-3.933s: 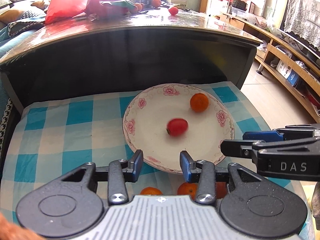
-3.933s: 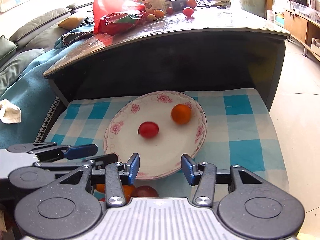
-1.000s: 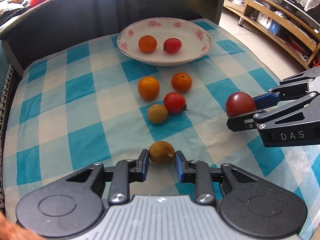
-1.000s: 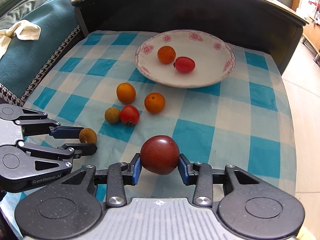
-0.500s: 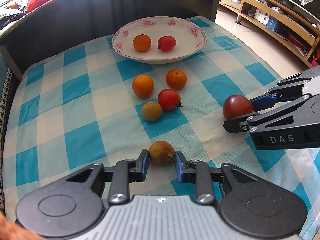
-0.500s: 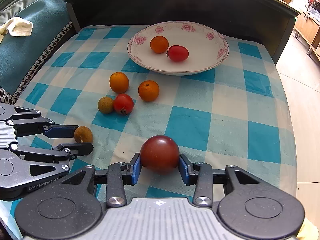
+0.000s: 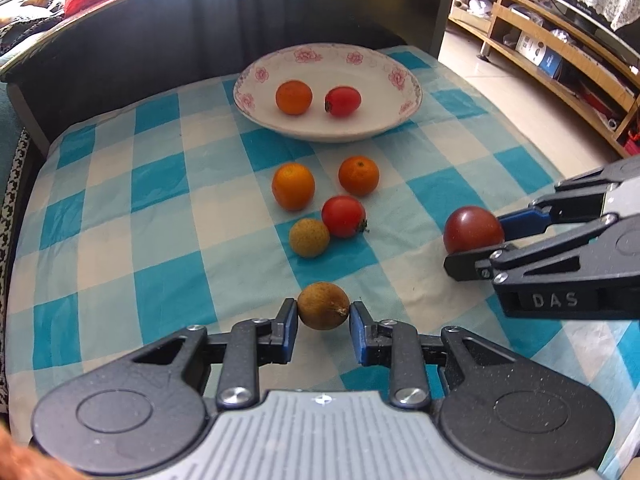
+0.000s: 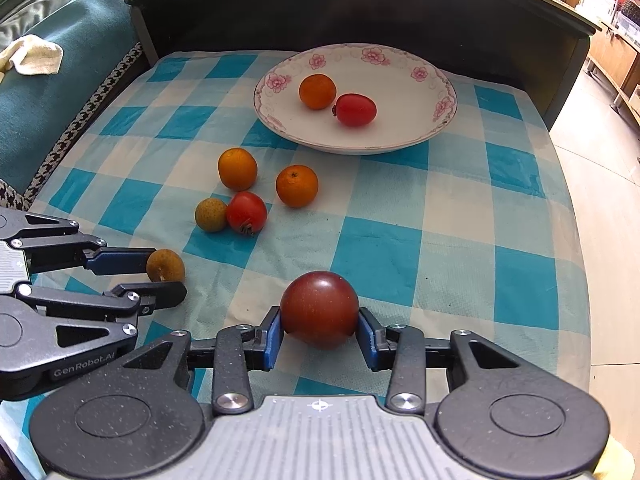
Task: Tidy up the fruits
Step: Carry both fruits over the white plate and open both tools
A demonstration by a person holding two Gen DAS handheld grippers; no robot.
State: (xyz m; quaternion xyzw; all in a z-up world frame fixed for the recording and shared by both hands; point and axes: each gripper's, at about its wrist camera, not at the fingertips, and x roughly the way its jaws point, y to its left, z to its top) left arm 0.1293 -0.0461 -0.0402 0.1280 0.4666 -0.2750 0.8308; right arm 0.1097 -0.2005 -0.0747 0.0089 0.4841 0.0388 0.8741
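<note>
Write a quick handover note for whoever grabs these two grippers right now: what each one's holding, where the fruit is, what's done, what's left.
Left gripper: shut on the small brown fruit.
Right gripper: shut on the dark red tomato.
Plate, at the far end of the checked cloth: already holds one orange and one red tomato.
Loose on the cloth in a cluster: two oranges, a second red tomato and a yellowish brown fruit, those last two touching.
Left: probably carry both held fruits to the plate, then fetch the four loose ones.
</note>
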